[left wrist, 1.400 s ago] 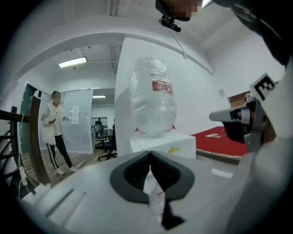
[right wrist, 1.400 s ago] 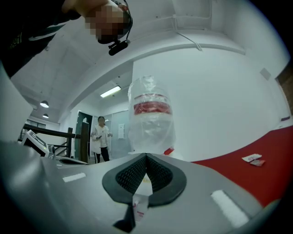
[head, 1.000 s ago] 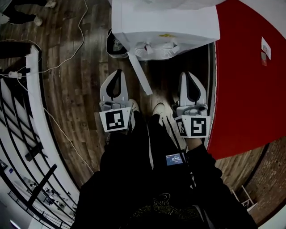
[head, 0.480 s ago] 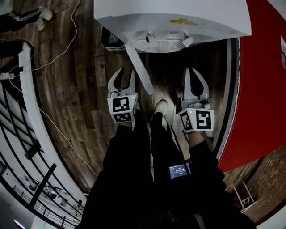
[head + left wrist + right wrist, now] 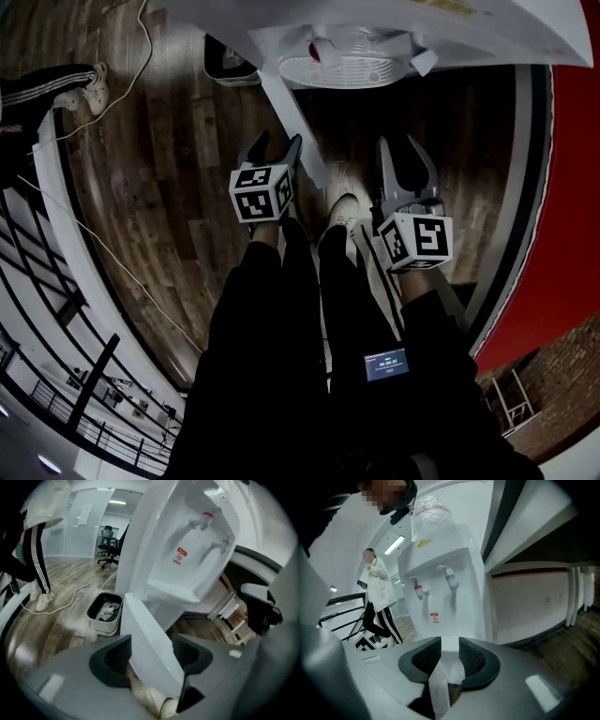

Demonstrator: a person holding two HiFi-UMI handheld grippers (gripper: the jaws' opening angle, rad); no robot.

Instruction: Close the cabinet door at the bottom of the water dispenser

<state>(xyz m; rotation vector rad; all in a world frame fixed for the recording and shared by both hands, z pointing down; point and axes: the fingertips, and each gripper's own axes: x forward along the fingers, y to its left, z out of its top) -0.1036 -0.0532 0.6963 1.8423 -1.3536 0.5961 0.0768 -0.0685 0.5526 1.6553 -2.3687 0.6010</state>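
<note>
Left gripper view first: the left claw (image 5: 152, 659) has just sprung wide, and the cabinet door (image 5: 145, 630) now stands in the gap between its dark, ribbed jaws, with neither jaw pressing on it. The right claw (image 5: 450, 660) has been opening too. Through its narrower gap you see only a thin white strip, the door edge-on. From the head view this claw looks to be hanging to the right of the door and apart from it, holding nothing. Over the last second both claws have dropped from shin height towards the foot of the water dispenser (image 5: 375, 37), so the reach is under way but the push is not. The door (image 5: 295, 131) still juts out from the base at an angle, swung well open over the wooden floor (image 5: 169, 187), just ahead of the person's pale shoes (image 5: 342, 211). My read is that the left claw is lining up to nudge it home. On materials, the door is a flat, smooth white panel, rigid and thin-edged, likely light on its hinge. The dispenser body is glossy white plastic with a slotted drip tray (image 5: 342, 67) and red and blue taps (image 5: 202, 521). Beside it sits a small dark waste bin (image 5: 104, 613) with crumpled scraps inside, on matt, grainy planks.
</note>
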